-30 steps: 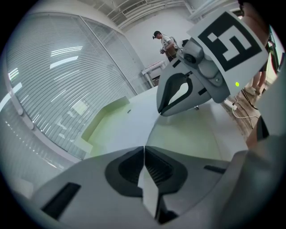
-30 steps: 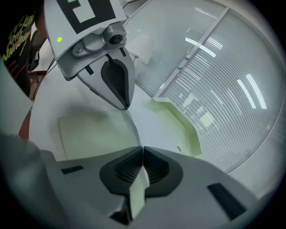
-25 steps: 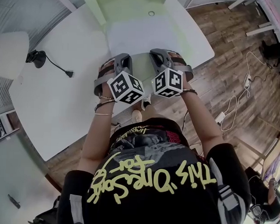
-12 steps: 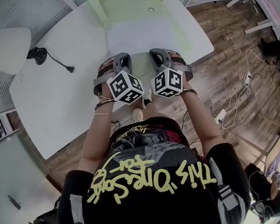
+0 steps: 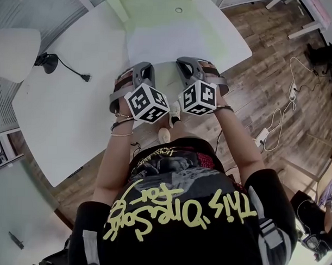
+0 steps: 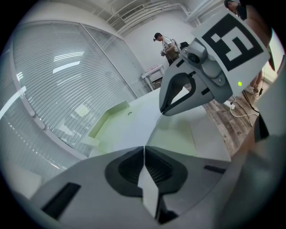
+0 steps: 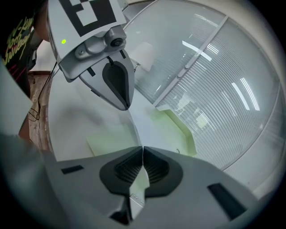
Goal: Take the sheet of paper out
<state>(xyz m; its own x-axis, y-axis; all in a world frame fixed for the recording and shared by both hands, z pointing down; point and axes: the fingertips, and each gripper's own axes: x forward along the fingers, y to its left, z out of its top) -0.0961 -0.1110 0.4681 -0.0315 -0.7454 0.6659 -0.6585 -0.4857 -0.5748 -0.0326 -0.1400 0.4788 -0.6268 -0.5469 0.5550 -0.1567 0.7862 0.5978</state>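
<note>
A white sheet of paper (image 5: 163, 43) stretches from a pale-green folder (image 5: 139, 4) on the white table toward me. My left gripper (image 5: 145, 67) is shut on the sheet's near edge at the left. My right gripper (image 5: 186, 62) is shut on the same edge at the right. In the left gripper view the jaws (image 6: 144, 147) pinch the sheet (image 6: 134, 127), and the right gripper (image 6: 163, 112) shows beyond. In the right gripper view the jaws (image 7: 142, 147) clamp the sheet (image 7: 144, 127), with the left gripper (image 7: 123, 105) ahead. A green flap (image 7: 111, 141) lies under the raised sheet.
A black cable with a plug (image 5: 62, 68) lies on the table (image 5: 74, 120) at the left, beside a white round object (image 5: 16, 50). Cords (image 5: 286, 103) trail over the wood floor to the right. A person (image 6: 167, 44) stands far off in the room.
Both grippers have drawn a little back toward me and up, still shut on the sheet. The folder and table have slid slightly up the head view.
</note>
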